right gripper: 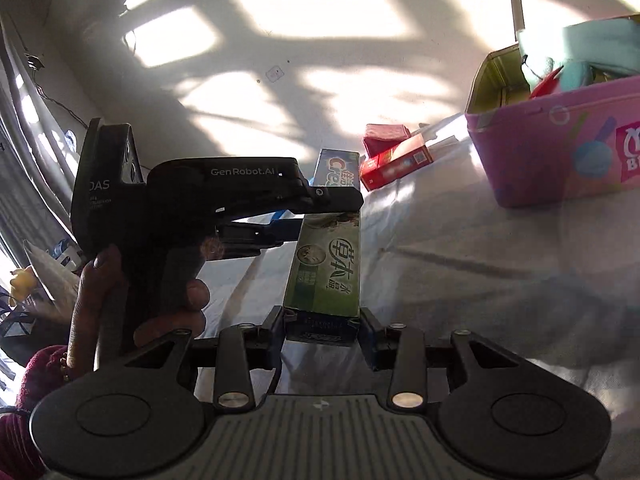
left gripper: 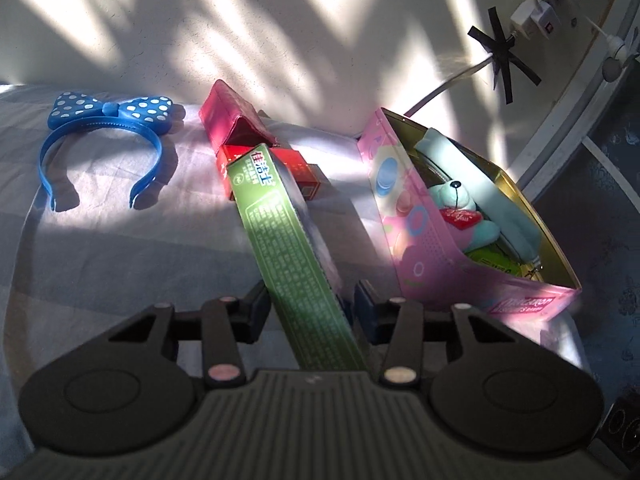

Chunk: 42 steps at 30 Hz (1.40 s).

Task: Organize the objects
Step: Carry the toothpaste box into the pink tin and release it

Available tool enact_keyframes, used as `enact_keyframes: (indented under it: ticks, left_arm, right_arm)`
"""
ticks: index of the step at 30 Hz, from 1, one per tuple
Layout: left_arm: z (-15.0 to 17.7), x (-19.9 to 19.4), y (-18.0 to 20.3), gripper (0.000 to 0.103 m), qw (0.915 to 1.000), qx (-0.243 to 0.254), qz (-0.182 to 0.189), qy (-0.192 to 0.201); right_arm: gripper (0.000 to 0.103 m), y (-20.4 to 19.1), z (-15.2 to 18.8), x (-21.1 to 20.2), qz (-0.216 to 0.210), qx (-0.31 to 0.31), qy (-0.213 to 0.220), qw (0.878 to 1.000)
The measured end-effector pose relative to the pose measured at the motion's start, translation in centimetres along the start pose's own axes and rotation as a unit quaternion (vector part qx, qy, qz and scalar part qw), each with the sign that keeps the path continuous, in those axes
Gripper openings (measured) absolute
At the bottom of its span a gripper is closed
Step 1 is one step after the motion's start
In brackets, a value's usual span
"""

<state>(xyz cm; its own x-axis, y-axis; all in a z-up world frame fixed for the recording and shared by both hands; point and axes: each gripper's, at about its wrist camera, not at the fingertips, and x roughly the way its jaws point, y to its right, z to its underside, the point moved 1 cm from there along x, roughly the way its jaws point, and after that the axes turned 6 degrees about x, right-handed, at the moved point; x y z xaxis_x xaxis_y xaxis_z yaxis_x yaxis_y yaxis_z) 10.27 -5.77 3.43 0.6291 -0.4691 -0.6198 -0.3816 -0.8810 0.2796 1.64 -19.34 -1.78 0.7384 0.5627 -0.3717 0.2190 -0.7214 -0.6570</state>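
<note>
A long green toothpaste box (left gripper: 292, 248) is held at both ends. My left gripper (left gripper: 308, 300) is shut on it; in the right wrist view that gripper (right gripper: 320, 216) clamps the box's middle from the left. My right gripper (right gripper: 322, 330) is shut on the near end of the same box (right gripper: 328, 272). A pink tin (left gripper: 416, 220) stands open to the right, holding a teal plush bear (left gripper: 454, 200) and teal cloth. It also shows in the right wrist view (right gripper: 560, 148) at the upper right.
A blue polka-dot bow headband (left gripper: 104, 136) lies at the left on the grey bedsheet. A pink pouch (left gripper: 232, 112) and a red box (left gripper: 296, 168) lie behind the toothpaste box. A white wall with a power strip (left gripper: 544, 12) stands behind.
</note>
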Motion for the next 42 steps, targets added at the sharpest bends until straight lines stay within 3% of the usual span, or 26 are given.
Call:
enact_keyframes:
  ticks: [4, 8, 16, 20, 21, 22, 27, 30, 35, 38, 42]
  left_arm:
    - [-4.5, 0.0, 4.8, 0.048, 0.9973, 0.062, 0.021, 0.032]
    - [-8.2, 2.6, 9.0, 0.049, 0.9915, 0.115, 0.043, 0.044]
    - [-11.6, 11.9, 10.0, 0.05, 0.9931, 0.097, 0.065, -0.009]
    - [-11.3, 15.0, 10.0, 0.053, 0.9936, 0.106, 0.031, -0.024]
    - [-11.0, 15.3, 10.2, 0.054, 0.9929, 0.112, 0.03, -0.026]
    - [-10.7, 15.4, 10.4, 0.054, 0.9923, 0.118, 0.027, -0.025]
    - [-9.3, 13.4, 11.3, 0.057, 0.9892, 0.144, 0.027, -0.005]
    - [-8.9, 10.7, 11.1, 0.057, 0.989, 0.145, 0.019, 0.022]
    - [-7.8, 5.2, 10.3, 0.059, 0.9858, 0.151, -0.017, 0.072]
    - [-5.7, 2.9, 9.3, 0.061, 0.986, 0.144, -0.024, 0.081]
    - [-1.9, 1.3, 7.8, 0.063, 0.9841, 0.152, -0.052, 0.077]
  right_arm:
    - [0.036, -0.1, -2.9, -1.9, 0.026, -0.028, 0.079, 0.996]
    - [0.036, 1.3, -6.3, -3.1, 0.064, -0.02, 0.138, 0.988]
    - [0.036, 7.0, -11.3, 0.2, 0.131, 0.025, 0.138, 0.981]
    - [0.042, 6.9, -11.1, 1.5, 0.168, -0.03, 0.148, 0.974]
    - [0.05, 6.9, -10.7, 1.6, 0.183, -0.044, 0.154, 0.97]
    - [0.051, 6.7, -10.5, 1.6, 0.191, -0.059, 0.157, 0.967]
    - [0.051, 5.2, -9.2, 0.5, 0.207, -0.107, 0.196, 0.952]
    - [0.051, 4.4, -8.4, -0.1, 0.212, -0.117, 0.199, 0.95]
    - [0.051, 3.1, -6.5, -1.5, 0.226, -0.128, 0.215, 0.941]
    - [0.051, 2.2, -5.3, -2.8, 0.239, -0.135, 0.239, 0.931]
    - [0.051, 2.3, -4.2, -4.1, 0.249, -0.112, 0.25, 0.929]
